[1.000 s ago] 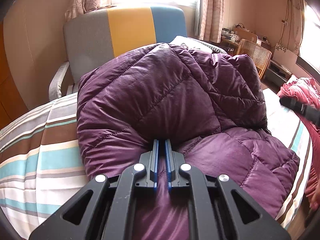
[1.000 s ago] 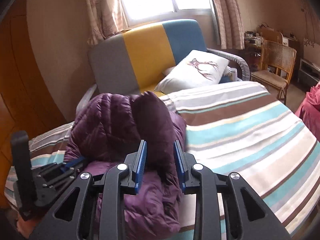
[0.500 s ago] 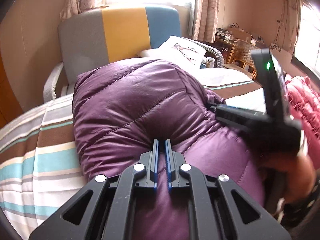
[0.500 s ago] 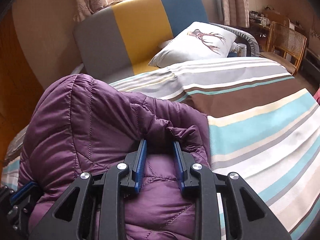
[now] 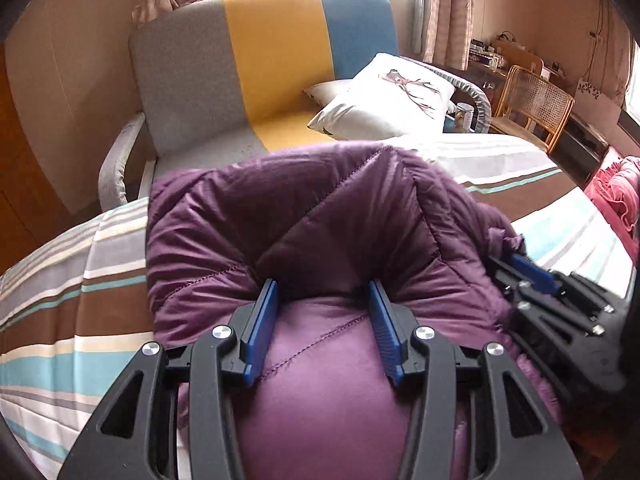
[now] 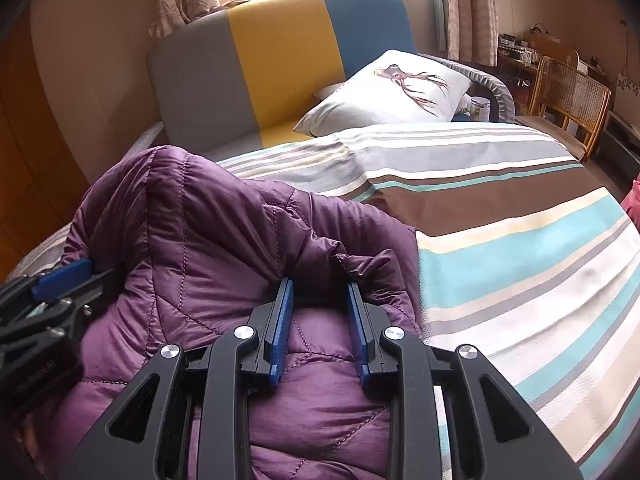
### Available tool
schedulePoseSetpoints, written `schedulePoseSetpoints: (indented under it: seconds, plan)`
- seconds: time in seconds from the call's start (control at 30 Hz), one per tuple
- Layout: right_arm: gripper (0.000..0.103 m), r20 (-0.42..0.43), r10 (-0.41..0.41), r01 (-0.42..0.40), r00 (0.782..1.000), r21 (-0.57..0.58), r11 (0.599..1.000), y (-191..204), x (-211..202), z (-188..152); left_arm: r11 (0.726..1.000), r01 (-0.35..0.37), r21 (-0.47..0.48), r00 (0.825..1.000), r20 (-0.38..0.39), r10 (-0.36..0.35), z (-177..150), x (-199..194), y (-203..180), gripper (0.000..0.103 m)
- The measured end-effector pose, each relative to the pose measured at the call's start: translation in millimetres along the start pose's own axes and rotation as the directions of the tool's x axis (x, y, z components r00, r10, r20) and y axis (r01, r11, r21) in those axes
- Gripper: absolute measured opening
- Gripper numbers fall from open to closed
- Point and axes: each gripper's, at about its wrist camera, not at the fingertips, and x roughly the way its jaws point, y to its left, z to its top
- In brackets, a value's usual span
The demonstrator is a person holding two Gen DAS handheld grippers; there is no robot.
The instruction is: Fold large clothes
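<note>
A purple quilted jacket (image 5: 320, 208) lies bunched on the striped bed (image 5: 60, 320). My left gripper (image 5: 323, 286) rests over its near edge. Its jaws are opening, and a bulge of fabric sits between the blue pads (image 5: 264, 320) without being pinched. In the right wrist view the jacket (image 6: 200, 220) fills the left half. My right gripper (image 6: 320, 284) is shut on a thick fold of it at the jacket's right edge. Each gripper shows in the other's view: the right gripper (image 5: 536, 276) at the jacket's right side, the left gripper (image 6: 64, 276) at its left.
A grey, yellow and blue sofa (image 5: 272, 60) stands behind the bed with a white deer-print pillow (image 5: 392, 96). A rattan chair (image 5: 536, 104) and a red cloth (image 5: 616, 192) are on the right. The striped bedcover (image 6: 520, 260) lies bare to the right of the jacket.
The left jaws went from shut on the jacket to apart. The right gripper came down with its fold, and the jacket dropped from a raised heap to a lower bundle on the bed.
</note>
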Motion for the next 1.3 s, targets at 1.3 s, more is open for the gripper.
schedulePoseSetpoints:
  seconds: [1.3]
  plan:
    - [0.055,-0.030,-0.028,0.025,0.999,-0.100,0.995,4,-37,-24,0.981,0.110,-0.160,0.994,0.013,-0.110,-90,-54,48,0.080]
